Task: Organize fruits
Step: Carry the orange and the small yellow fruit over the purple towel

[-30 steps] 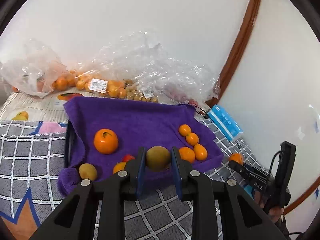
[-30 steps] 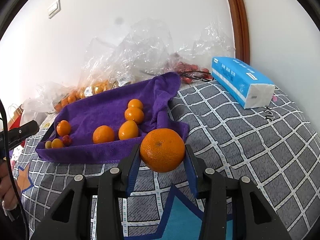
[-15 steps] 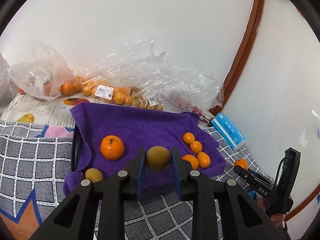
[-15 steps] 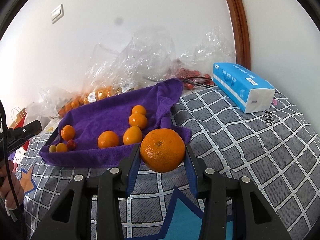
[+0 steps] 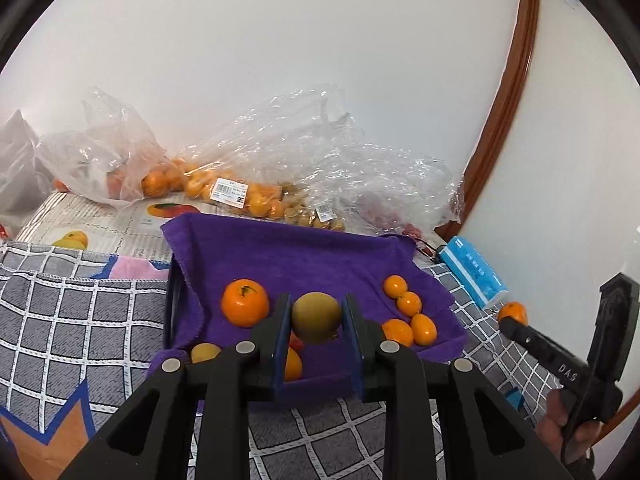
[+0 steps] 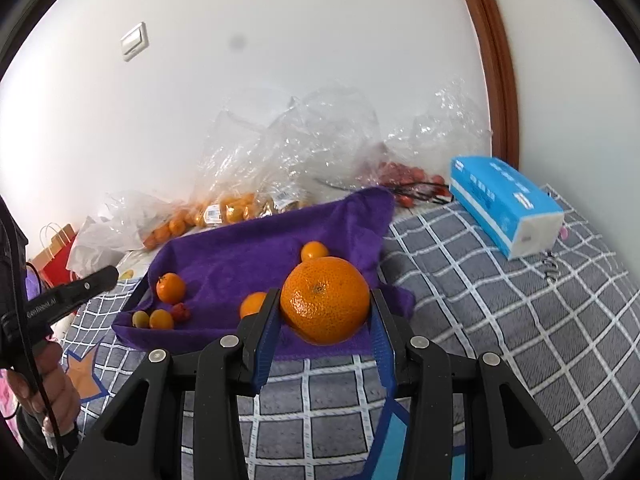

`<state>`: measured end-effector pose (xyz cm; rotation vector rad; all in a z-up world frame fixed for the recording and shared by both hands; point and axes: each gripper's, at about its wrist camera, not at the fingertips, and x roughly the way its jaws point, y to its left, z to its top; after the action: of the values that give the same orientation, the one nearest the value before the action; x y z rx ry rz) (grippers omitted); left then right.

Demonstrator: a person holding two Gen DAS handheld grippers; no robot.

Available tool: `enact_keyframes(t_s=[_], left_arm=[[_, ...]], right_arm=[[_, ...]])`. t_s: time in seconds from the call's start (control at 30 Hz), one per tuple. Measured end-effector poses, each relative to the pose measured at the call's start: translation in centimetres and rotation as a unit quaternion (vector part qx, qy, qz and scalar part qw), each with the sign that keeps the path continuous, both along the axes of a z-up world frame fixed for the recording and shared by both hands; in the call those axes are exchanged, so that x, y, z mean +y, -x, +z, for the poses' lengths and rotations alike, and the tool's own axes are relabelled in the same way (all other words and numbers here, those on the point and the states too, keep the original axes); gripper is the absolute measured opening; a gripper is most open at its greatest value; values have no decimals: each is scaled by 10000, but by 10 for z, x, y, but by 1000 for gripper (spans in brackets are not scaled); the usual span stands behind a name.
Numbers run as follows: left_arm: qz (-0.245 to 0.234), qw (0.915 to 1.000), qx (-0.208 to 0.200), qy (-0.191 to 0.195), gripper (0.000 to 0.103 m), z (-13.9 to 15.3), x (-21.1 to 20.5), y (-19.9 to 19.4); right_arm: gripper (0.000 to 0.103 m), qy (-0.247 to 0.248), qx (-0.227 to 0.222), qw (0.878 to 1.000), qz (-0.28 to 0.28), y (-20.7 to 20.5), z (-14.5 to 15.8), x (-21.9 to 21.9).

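My left gripper (image 5: 316, 320) is shut on a round yellow-green fruit (image 5: 317, 317), held above the near edge of a tray covered by a purple towel (image 5: 304, 260). On the towel lie a mandarin (image 5: 245, 307), several small kumquats (image 5: 409, 319), a small yellow fruit (image 5: 205, 352) and a red one partly hidden by the fingers. My right gripper (image 6: 323, 316) is shut on a large orange (image 6: 325, 299), held over the towel's (image 6: 240, 256) near right corner. The right gripper also shows at the right edge of the left wrist view (image 5: 516, 320).
Clear plastic bags (image 5: 280, 168) of oranges and small fruits lie along the wall behind the tray. A blue tissue pack (image 6: 505, 205) sits right of the towel on the grey checked cover (image 6: 520, 320). A red paper bag (image 6: 56, 258) stands far left.
Both grippers have risen and drawn back a little from the tray, each still holding its fruit. The towel and its fruits look lower and farther in both views.
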<state>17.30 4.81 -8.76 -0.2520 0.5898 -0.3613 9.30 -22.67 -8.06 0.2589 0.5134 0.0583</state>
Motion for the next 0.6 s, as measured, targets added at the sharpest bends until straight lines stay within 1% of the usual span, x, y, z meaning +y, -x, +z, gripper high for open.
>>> enact_keyframes(t_s=[0.3,0.6], left_arm=[[194,9997,-45,-132,24,0,2,-1],[517,9985,57,160,24,-2,23,-10]], right_arm=[[42,287,-98,9995,122,-6,18,12],[42,394,-224,9988,162,-18,29,14]])
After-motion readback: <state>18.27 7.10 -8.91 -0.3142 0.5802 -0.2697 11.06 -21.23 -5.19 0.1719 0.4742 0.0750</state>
